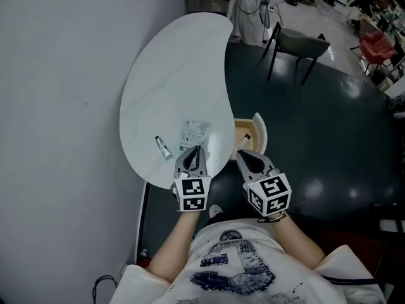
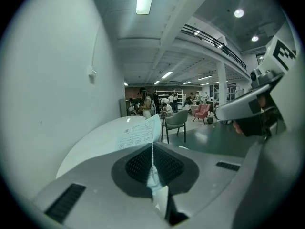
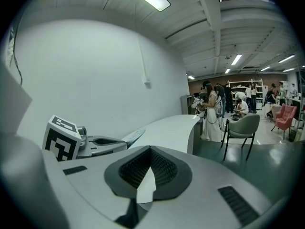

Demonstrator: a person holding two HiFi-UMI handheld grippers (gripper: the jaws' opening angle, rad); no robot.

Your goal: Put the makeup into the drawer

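A small silver makeup tube (image 1: 163,147) lies on the white kidney-shaped table (image 1: 164,75), near its front edge. Beside it rests a flat printed sachet (image 1: 193,133), which also lies just ahead of the jaws in the left gripper view (image 2: 138,135). My left gripper (image 1: 196,149) (image 2: 152,147) is shut, its tips at the sachet's near edge, with nothing seen between them. To its right, my right gripper (image 1: 241,153) (image 3: 151,149) is also shut and empty, hovering by the open drawer (image 1: 260,128), which holds a small item (image 1: 245,137).
A plain white wall (image 1: 57,106) runs along the table's left side. On the dark floor beyond stand a grey chair (image 1: 297,45) and a red chair (image 1: 376,43). A person (image 1: 243,8) stands at the table's far end.
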